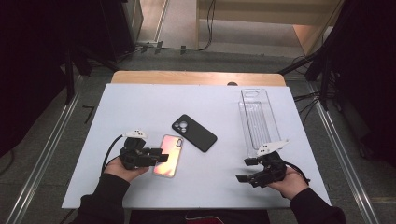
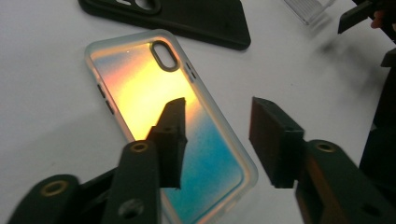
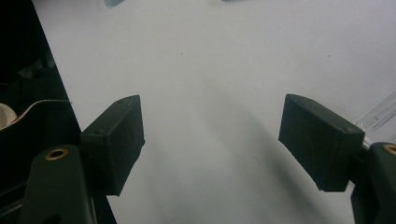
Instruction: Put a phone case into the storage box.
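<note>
An iridescent phone case [image 1: 169,155] with clear edges lies flat on the white table, camera cutout toward the far side. My left gripper [image 1: 161,156] hovers at its near end. In the left gripper view the case [image 2: 140,88] runs under the left jaw, its right edge lies between the two jaws, and the left gripper [image 2: 217,107] stands open without touching it. A black phone case [image 1: 194,132] lies just beyond, also at the top of the left gripper view [image 2: 187,16]. My right gripper [image 1: 243,170] rests open near the front right, over bare table [image 3: 212,126].
A long clear plastic tray [image 1: 258,119] lies at the right of the white table [image 1: 140,102], reaching toward the far edge. Its end is just beyond the right gripper. Dark stands and cables surround the table on the floor.
</note>
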`<state>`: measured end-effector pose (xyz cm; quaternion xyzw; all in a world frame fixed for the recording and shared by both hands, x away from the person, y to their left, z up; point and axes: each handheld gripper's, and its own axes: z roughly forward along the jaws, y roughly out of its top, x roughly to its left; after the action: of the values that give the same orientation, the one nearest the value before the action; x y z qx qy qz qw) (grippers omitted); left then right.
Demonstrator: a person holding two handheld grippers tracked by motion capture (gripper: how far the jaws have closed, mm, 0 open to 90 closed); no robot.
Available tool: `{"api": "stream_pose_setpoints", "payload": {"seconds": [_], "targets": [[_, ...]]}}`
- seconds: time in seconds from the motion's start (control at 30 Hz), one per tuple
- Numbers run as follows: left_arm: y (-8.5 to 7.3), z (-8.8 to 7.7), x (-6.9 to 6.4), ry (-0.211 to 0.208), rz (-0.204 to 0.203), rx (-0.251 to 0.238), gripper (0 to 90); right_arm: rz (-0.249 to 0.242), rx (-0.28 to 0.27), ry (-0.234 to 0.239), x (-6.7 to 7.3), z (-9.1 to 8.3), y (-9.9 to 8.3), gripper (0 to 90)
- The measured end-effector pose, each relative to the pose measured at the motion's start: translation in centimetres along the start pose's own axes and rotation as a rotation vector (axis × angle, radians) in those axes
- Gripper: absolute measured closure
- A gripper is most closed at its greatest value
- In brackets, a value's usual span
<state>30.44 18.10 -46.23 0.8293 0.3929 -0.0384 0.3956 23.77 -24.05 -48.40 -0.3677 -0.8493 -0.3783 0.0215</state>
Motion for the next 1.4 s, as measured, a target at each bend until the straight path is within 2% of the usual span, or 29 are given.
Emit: {"api": "stream_pose_setpoints", "payload": {"seconds": [0.07,0.1,0.13,0.2,0.3,0.47,0.67,0.83,1.4], "targets": [[0.4,0.4,0.0,0.018,-0.031,0.011,66.2,-0.002,0.002,0.001,0.0,0.0,0.0,20.3],[0.7,0.5,0.1,0.015,-0.064,0.017,72.9,-0.002,0.004,0.001,0.0,0.0,0.0,20.4],[0.9,0.7,0.2,0.007,-0.075,0.015,76.9,-0.004,0.006,-0.001,0.0,0.1,0.0,20.4],[1.1,0.9,0.1,0.017,-0.042,0.024,89.5,-0.005,0.009,0.0,0.0,0.1,-0.1,20.4],[1.0,1.0,0.3,0.001,-0.038,0.046,90.0,-0.004,0.009,-0.002,0.0,0.0,-0.1,20.4],[0.3,1.5,1.2,0.024,-0.07,0.106,90.0,-0.008,0.011,-0.004,0.1,-0.1,-0.1,20.4],[-0.2,1.9,1.2,0.018,-0.069,0.154,90.0,-0.011,0.013,-0.007,0.2,-0.1,-0.1,20.4],[-0.5,2.3,1.6,0.036,-0.076,0.194,90.0,-0.013,0.016,-0.008,0.2,-0.1,-0.1,20.4],[-0.7,1.3,2.9,0.095,-0.106,0.181,90.0,-0.017,0.019,-0.011,0.2,-0.1,-0.1,20.4]]}}
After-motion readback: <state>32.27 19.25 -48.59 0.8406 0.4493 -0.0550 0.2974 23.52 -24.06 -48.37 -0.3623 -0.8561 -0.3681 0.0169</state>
